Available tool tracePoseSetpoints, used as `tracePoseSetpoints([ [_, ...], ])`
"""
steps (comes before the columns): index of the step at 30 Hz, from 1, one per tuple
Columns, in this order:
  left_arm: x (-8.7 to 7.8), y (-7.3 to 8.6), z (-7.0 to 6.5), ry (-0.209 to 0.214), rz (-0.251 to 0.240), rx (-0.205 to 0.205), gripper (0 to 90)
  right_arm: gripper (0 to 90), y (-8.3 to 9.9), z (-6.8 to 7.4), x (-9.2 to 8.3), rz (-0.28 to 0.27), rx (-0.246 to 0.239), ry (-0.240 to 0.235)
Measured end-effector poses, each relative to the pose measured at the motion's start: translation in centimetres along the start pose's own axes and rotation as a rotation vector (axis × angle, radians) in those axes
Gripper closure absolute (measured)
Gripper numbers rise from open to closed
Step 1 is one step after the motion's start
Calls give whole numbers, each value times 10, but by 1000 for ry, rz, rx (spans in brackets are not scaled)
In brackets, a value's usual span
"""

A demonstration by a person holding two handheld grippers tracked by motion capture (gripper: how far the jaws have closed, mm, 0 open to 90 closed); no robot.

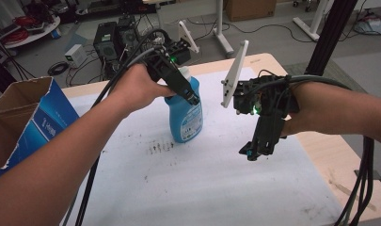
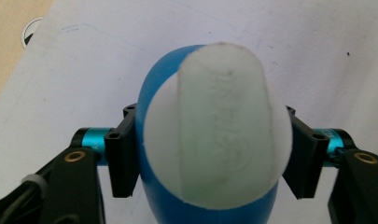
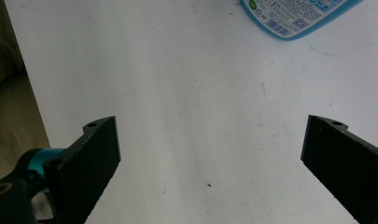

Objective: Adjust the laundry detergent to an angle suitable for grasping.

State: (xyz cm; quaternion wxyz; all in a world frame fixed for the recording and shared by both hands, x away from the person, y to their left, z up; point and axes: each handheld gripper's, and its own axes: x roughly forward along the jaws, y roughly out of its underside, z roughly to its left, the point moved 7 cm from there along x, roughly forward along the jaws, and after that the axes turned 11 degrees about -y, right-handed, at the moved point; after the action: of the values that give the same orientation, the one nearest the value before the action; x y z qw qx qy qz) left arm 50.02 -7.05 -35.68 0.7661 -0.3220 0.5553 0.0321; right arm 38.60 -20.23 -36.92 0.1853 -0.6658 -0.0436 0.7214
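The left gripper (image 2: 210,154) clamps the blue bottle (image 1: 186,113) at frame centre, upright on the white sheet (image 1: 216,179). The right gripper (image 3: 210,154), at centre right, hangs wide and empty. Grasp looks done; any lifting remains.

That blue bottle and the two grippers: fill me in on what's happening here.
A person works two hand-held grippers over a white sheet on the table. The left gripper is clamped around the upright blue bottle just below its white cap. The right gripper hangs open above the sheet beside the bottle, holding nothing. An open cardboard box sits at the left.
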Motion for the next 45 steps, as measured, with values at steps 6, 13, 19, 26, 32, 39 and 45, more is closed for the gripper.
tracePoseSetpoints([
  [6,0,0,1,4,-11,5,369,37,1,-1,1,-1,3,-1],
  [13,-9,0,2,11,-40,18,373,38,3,-2,-1,-7,10,7],
  [19,-32,-1,2,20,-58,72,373,37,2,0,-2,-6,9,7],
  [26,-65,12,0,49,-90,201,373,38,1,4,-4,-6,7,14],
  [32,-77,25,-1,104,-99,275,373,37,1,7,-7,-8,15,19],
  [39,-86,38,-4,151,-115,376,373,38,-4,10,-8,-10,7,21],
  [45,-90,45,-12,205,-132,478,374,37,-7,12,-8,-3,8,21],
])
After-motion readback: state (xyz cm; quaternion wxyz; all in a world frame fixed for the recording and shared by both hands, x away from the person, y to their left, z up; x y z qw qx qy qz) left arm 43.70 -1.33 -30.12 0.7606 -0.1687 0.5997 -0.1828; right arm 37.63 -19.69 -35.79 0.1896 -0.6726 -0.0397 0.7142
